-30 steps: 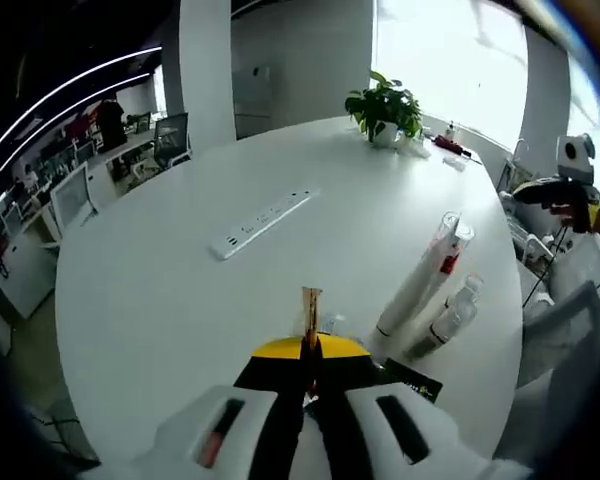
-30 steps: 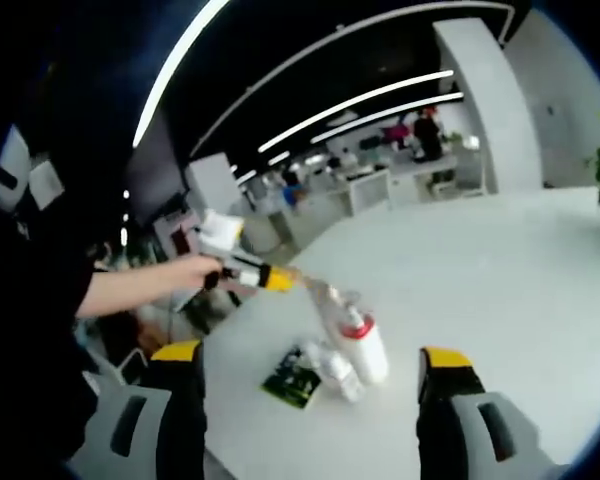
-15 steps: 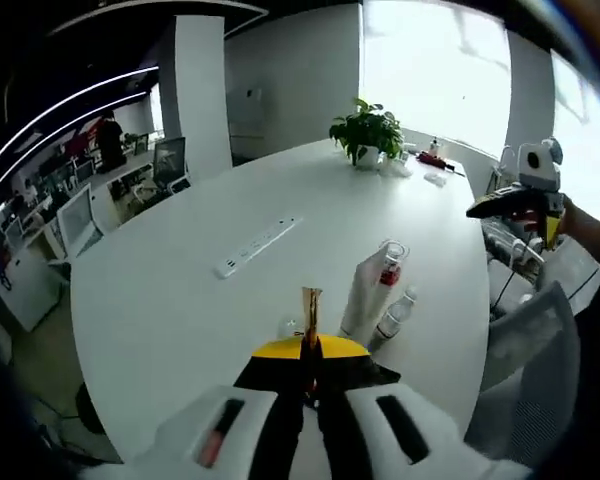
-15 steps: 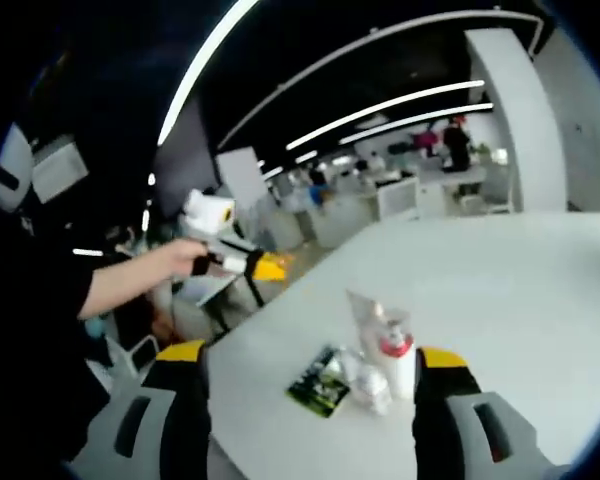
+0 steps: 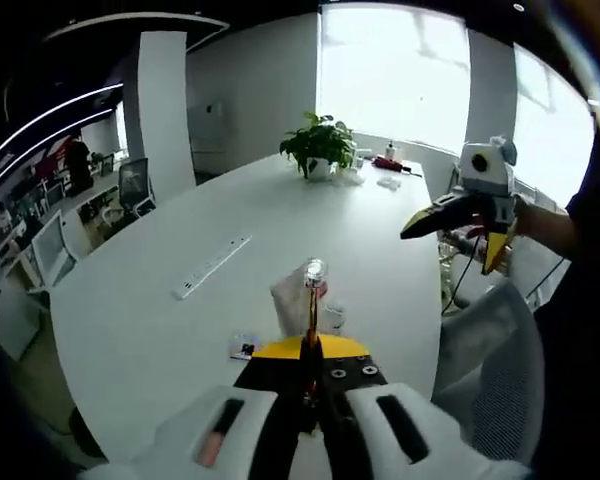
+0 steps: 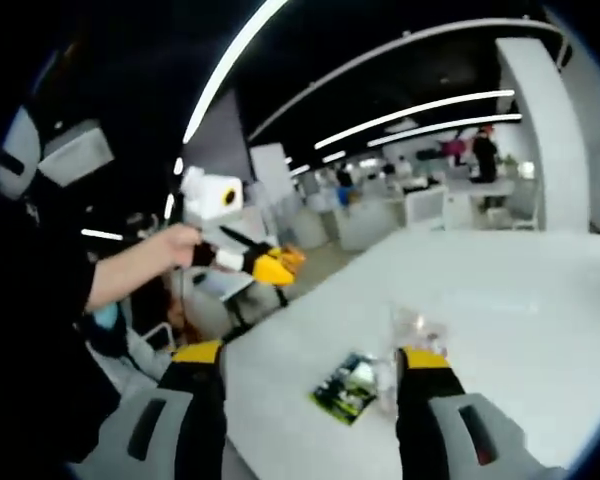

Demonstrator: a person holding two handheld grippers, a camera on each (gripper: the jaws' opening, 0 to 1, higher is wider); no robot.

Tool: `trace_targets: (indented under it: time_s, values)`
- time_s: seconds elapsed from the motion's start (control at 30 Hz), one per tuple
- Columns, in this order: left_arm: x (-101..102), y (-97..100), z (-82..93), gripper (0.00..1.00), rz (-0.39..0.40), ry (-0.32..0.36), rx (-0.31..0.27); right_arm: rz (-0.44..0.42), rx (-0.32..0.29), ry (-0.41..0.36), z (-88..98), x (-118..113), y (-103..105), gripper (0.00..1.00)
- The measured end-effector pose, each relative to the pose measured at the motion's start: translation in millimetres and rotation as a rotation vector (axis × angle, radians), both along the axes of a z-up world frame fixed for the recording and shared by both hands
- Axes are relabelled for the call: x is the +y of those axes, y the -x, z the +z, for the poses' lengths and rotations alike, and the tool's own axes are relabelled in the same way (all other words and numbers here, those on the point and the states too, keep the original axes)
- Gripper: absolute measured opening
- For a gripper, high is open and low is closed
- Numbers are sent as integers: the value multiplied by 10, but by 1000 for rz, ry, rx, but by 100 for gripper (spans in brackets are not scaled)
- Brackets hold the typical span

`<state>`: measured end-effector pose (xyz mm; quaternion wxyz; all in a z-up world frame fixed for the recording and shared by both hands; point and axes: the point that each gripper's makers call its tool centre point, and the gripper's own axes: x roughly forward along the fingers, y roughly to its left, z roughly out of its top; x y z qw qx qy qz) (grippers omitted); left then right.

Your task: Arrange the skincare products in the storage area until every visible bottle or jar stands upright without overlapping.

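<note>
Both cameras pull back since a second ago: left hand-held gripper (image 5: 308, 352) pinched empty, right hand-held gripper (image 6: 310, 362) wide, apparently for an overview, while the skincare bottles (image 5: 310, 292) cluster on the white tabletop (image 5: 160, 310) beyond.

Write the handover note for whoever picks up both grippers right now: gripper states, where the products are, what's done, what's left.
Left gripper: jaws shut, nothing visibly held, raised above the table edge.
Right gripper: jaws open, empty, raised off the table.
Products: a tall tube with a red band, a small clear bottle and a dark green sachet sit clustered near the edge of the white table.
Done: cannot tell whether the tube and bottle stand upright.
Left: check both are upright and not overlapping.
</note>
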<state>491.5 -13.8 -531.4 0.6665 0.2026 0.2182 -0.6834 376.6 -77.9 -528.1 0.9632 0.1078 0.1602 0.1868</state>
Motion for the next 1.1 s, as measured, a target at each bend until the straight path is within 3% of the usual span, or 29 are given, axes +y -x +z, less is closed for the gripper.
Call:
trace_targets:
  time_s: [0.27,0.5,0.77,1.1]
  values:
    - [50,263,8,5,-53,-17,12,52,-46,39,75,135,92,49]
    - [79,536,-5,5,-107,-34,26,138,-108,76,173,362,135,22]
    - [76,881,36,5,-205,-37,40,225,-143,116,255,579,160,11]
    - [101,1122,-12,5,-267,-66,45,260,-139,144,261,658,210,8]
